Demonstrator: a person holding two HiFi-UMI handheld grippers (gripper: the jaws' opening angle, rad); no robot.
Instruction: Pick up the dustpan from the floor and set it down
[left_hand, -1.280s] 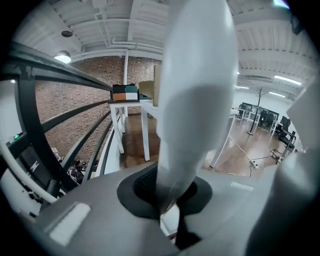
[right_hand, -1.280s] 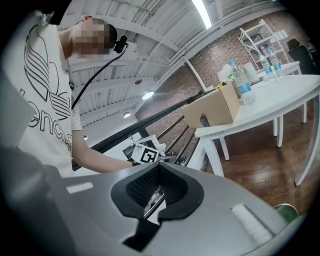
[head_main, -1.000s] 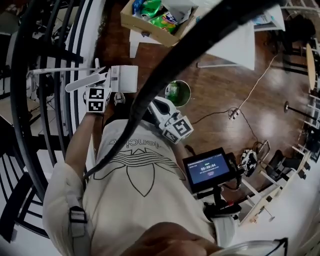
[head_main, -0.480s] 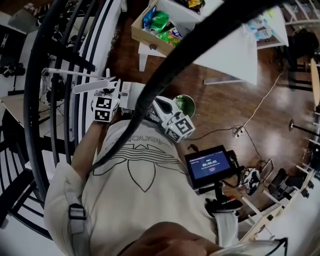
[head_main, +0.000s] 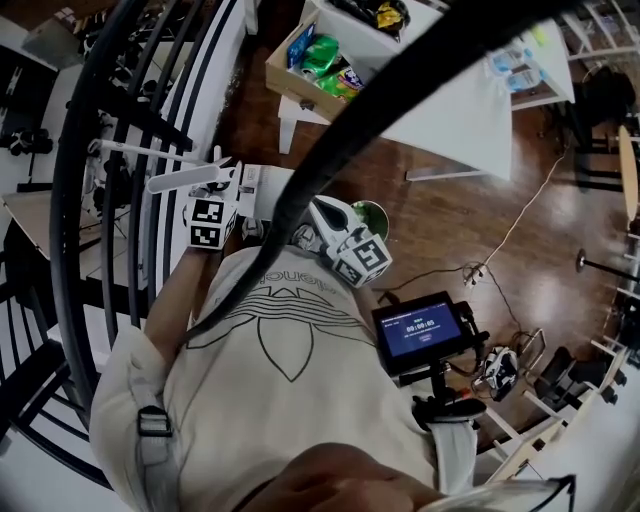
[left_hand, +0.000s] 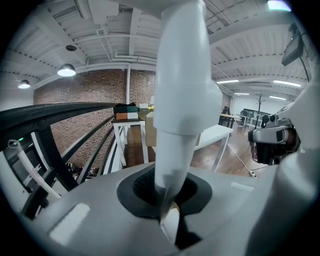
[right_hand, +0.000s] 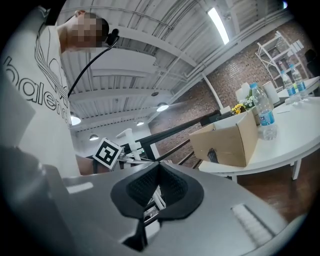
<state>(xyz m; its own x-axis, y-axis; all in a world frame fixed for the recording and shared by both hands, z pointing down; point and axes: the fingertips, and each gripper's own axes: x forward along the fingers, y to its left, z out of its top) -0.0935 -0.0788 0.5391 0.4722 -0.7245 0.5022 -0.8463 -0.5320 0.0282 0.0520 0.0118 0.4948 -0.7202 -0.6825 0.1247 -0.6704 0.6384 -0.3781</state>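
The white dustpan (head_main: 262, 188) hangs off the floor just ahead of the person's chest, partly hidden by a black cable. Its long white handle (head_main: 185, 178) sticks out to the left. My left gripper (head_main: 226, 188) is shut on that handle; in the left gripper view the handle (left_hand: 180, 100) rises thick and white from between the pads (left_hand: 145, 187). My right gripper (head_main: 318, 212) is to the right of the dustpan, jaws shut with nothing held (right_hand: 158, 172). From there I see the left gripper's marker cube (right_hand: 107, 152) and the white handle (right_hand: 125, 136).
A black stair railing (head_main: 120, 150) curves along the left. A cardboard box of snack packets (head_main: 320, 60) and a white table (head_main: 470, 100) stand ahead, with bottles (right_hand: 265, 115) on it. A green bucket (head_main: 374, 212) and a floor cable (head_main: 500, 240) lie to the right.
My left gripper has risen a little with the dustpan handle still in it. The right gripper has shifted only slightly.
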